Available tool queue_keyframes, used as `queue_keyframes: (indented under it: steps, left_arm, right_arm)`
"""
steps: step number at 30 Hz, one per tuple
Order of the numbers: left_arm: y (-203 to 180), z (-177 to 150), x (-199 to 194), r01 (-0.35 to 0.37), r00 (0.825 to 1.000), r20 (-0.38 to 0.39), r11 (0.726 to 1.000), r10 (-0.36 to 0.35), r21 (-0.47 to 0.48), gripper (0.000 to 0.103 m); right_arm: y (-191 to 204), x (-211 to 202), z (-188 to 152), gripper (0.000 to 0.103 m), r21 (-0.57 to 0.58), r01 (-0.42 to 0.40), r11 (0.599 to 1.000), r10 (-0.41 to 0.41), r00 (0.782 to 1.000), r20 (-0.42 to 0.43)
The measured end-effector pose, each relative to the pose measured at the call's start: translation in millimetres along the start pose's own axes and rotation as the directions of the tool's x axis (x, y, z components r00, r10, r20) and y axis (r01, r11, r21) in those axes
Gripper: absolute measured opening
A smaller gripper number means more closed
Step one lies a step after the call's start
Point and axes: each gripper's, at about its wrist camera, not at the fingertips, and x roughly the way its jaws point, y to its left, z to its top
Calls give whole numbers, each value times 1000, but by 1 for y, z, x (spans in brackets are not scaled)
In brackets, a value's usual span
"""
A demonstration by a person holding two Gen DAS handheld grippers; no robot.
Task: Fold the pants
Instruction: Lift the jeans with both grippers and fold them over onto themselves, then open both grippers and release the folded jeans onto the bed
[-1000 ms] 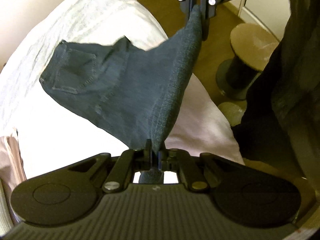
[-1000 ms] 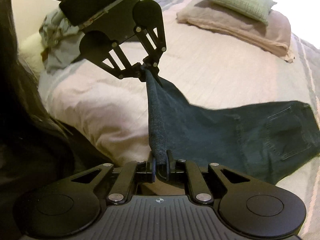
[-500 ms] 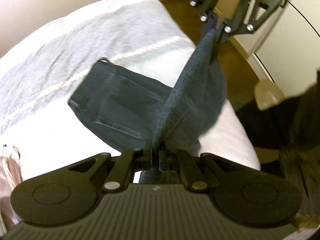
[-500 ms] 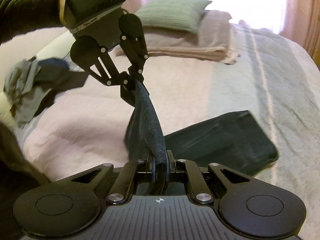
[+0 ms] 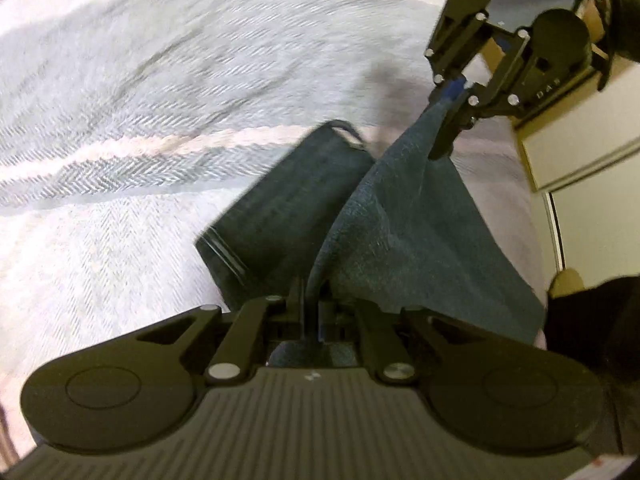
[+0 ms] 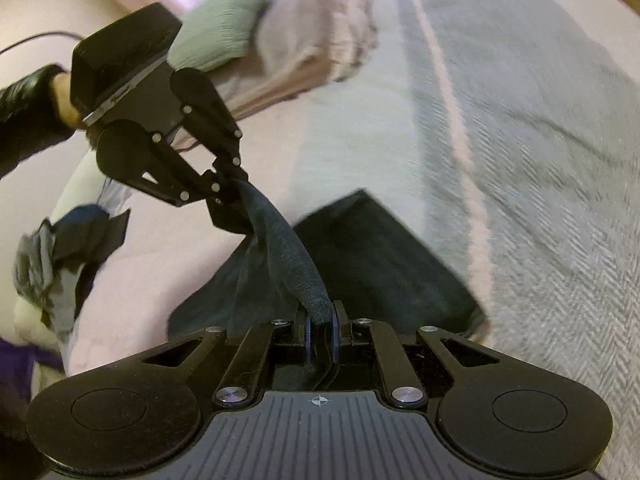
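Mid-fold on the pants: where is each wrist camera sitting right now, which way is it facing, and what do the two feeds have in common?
Left wrist: on the left claw, looking steeply down at the bedspread and the dark pants; the right claw and a dark sleeve show top right.
Right wrist: on the right claw, angled down across the bed toward the pillows; the left claw and a hand show upper left.
Shared: both claws shut on the pants' lifted edge, the folded part lying on the bedspread.
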Motion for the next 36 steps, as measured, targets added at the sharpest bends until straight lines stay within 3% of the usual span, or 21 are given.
queue_keyframes:
  steps: [4,8,10,15,17,18,19,23,26,33,36]
  left_arm:
    - [32,8,34,16,1000,-11,996,-17,-84,7]
    - [55,1,46,-15,1000,15,980,18,-197,21]
    - [68,-7,45,13,999,53,959,3,-285,23]
    - [68,-30,34,49,988,154,920,13,-388,23]
    - [67,-36,31,54,982,187,908,28,-417,23]
    - [67,-36,30,51,979,199,905,38,-422,22]
    - [68,-35,32,38,977,204,905,55,-424,21]
    - [80,-22,53,11,978,193,899,83,-438,21]
    - [88,-24,60,7,980,181,883,89,-470,27]
    - [85,-77,-4,-26,945,243,789,221,-614,23]
    - [65,-89,-15,-23,941,257,798,221,-602,23]
  right_arm:
    - [-47,26,3,6,73,-1,997,3,1000,-25]
    - [-80,43,-9,14,197,12,980,-7,1000,-24]
    - [-88,40,-15,23,259,12,966,-14,1000,7]
    - [-82,20,-35,28,347,-12,938,-31,993,118]
    - [-78,17,-44,27,386,-26,922,-42,985,168]
    - [-76,15,-46,11,402,-8,916,-73,980,186]
    - [-75,17,-45,10,422,1,907,-90,977,192]
    - [-82,26,-47,9,468,25,883,-130,973,192]
    - [-87,35,-49,9,498,47,866,-156,971,180]
    - [-63,9,-63,7,492,108,864,-254,937,240]
    - [-58,10,-68,7,528,131,839,-299,922,246]
